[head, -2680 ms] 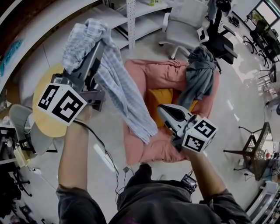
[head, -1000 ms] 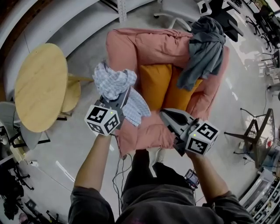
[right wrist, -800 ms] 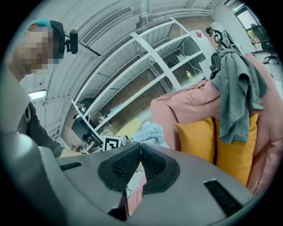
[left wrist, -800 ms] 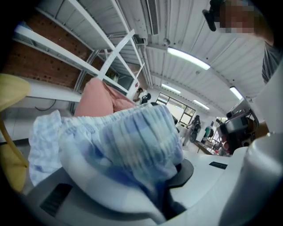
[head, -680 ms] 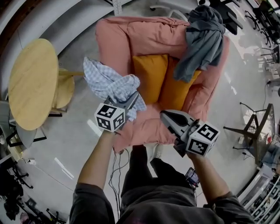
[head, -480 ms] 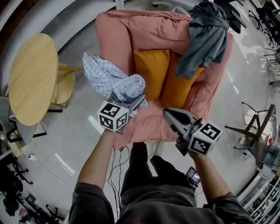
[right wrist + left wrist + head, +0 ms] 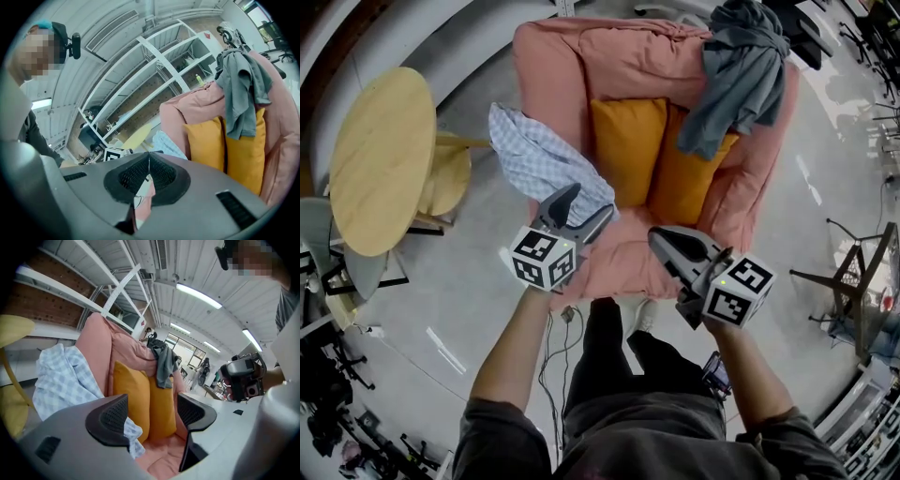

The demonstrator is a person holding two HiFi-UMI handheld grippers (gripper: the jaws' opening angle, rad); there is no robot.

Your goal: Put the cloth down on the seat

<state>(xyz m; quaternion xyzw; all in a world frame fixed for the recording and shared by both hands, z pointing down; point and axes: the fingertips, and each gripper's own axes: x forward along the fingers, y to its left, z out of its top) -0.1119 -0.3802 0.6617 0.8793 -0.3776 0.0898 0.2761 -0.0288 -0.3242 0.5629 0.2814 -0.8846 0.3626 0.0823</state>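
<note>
A: Left gripper (image 7: pixel 584 208) is spread wide with nothing between the jaws. Its own view (image 7: pixel 152 411) shows only cushion and seat in the gap.

B: And the cloth (image 7: pixel 546 167)?

A: The blue-checked cloth is draped over the armchair's (image 7: pixel 628 52) arm, the one on the head view's left. 1 end hangs outside the arm and the other comes down inside it, next to the nearer orange cushion (image 7: pixel 623 150).

B: Is it touching the gripper?

A: It's just beside it. In the left gripper view the cloth (image 7: pixel 61 380) spreads over the arm and a tail drops behind 1 jaw. Whether that tail reaches the seat (image 7: pixel 623 267) can't be told, because the jaw covers it.

B: Right gripper?

A: The right gripper (image 7: pixel 661 239) is pressed together and empty. Its view (image 7: pixel 149 161) shows the 2 pads meeting in a thin line. It hovers over the seat's front edge, apart from the cloth (image 7: pixel 169 144).

B: What else is on the chair?

A: There are 2 orange cushions standing side by side against the back, the second (image 7: pixel 684 183) partly under a grey garment (image 7: pixel 736 70). That garment hangs over the backrest's top corner. A round table (image 7: pixel 380 159) stands on the floor to the left, well apart from the chair.
</note>
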